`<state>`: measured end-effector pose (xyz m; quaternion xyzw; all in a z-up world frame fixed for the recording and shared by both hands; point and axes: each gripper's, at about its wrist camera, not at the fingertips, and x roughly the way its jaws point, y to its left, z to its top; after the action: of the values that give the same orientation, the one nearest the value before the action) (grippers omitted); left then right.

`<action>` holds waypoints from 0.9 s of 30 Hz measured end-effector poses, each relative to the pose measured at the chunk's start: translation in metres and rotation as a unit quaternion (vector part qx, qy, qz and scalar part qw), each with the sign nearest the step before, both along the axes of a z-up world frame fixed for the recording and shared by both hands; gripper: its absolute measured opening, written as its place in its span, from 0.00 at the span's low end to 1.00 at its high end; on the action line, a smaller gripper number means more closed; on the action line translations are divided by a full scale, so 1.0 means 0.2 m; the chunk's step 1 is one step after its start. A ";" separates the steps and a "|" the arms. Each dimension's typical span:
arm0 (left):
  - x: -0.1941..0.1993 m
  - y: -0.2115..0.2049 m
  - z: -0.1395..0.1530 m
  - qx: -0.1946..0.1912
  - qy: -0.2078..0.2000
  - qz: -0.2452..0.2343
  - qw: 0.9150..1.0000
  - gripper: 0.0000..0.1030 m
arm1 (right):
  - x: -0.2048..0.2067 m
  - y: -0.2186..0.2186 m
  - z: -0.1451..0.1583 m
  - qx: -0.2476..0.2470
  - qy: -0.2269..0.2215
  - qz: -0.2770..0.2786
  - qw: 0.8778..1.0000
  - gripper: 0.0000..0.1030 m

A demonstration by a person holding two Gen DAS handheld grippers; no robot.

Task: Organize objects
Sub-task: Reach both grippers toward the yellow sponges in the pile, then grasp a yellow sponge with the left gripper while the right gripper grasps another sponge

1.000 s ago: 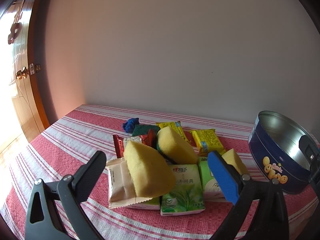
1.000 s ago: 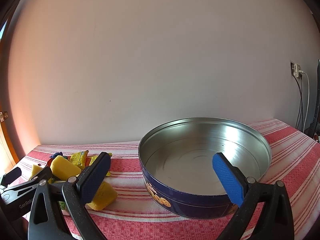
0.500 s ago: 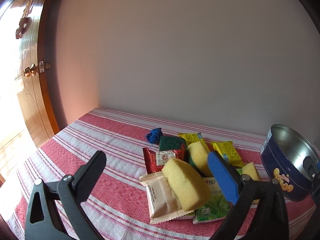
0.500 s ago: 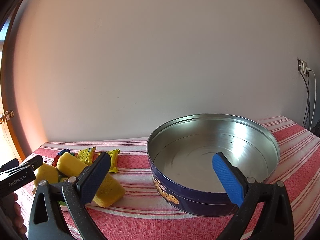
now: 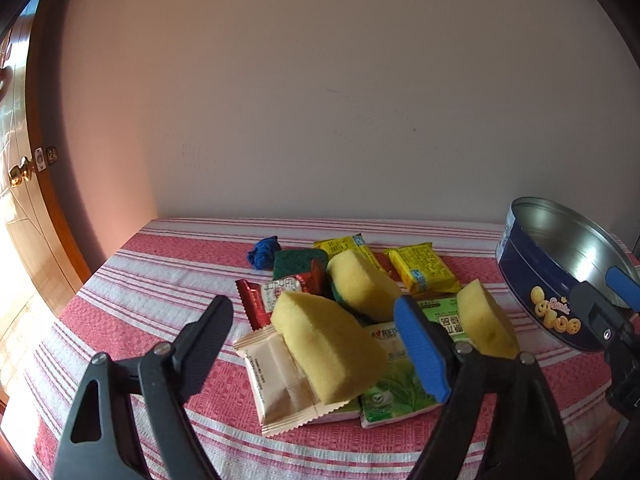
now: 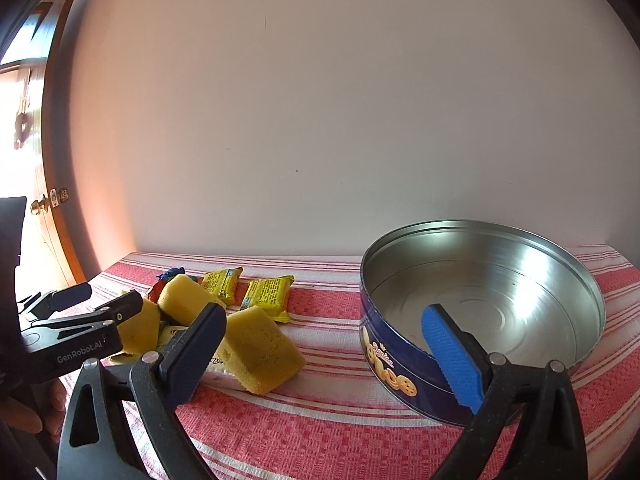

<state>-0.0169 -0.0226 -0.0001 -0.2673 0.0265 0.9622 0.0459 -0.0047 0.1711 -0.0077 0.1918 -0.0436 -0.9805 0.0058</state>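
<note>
The left gripper has just been closing, yet its jaws stand apart around the near sponge without pressing it; one finger is matte black plastic, the other faced with a ribbed blue pad. That sponge is a porous yellow block, tilted, lying on a flat beige wrapper with crimped edges and beside a glossy green tissue pack. Behind it sit a second sponge with a green scouring side, a third yellow wedge to the right, a shiny red packet, two crinkled yellow packets and a blue crumpled wad farthest back.

The right gripper has also just been narrowing a little; it gapes wide with nothing between its fingers, over the woven red-and-white striped cloth. Beyond its blue pad stands the round tin, blue outside with cookie prints, bare brushed metal inside, just right of the pile.
</note>
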 end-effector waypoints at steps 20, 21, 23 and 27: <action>-0.09 -0.01 -0.08 0.056 -0.063 -0.049 0.995 0.25 | -0.29 -0.10 -0.15 -0.055 -0.147 0.101 0.982 0.79; -0.09 -0.01 -0.08 0.057 -0.064 -0.052 0.995 0.27 | -0.31 -0.11 -0.16 -0.050 -0.153 0.100 0.982 0.79; -0.10 0.00 -0.09 0.061 -0.071 -0.061 0.994 0.38 | -0.34 -0.13 -0.18 -0.039 -0.170 0.097 0.980 0.79; -0.12 0.03 -0.14 0.073 -0.099 -0.073 0.990 0.47 | -0.36 -0.12 -0.21 -0.055 -0.183 0.105 0.976 0.59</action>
<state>-0.0412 -0.0167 -0.0273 -0.3547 -0.0293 0.9242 0.1382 -0.0759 0.1473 -0.0504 0.3710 -0.0774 -0.9187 0.1112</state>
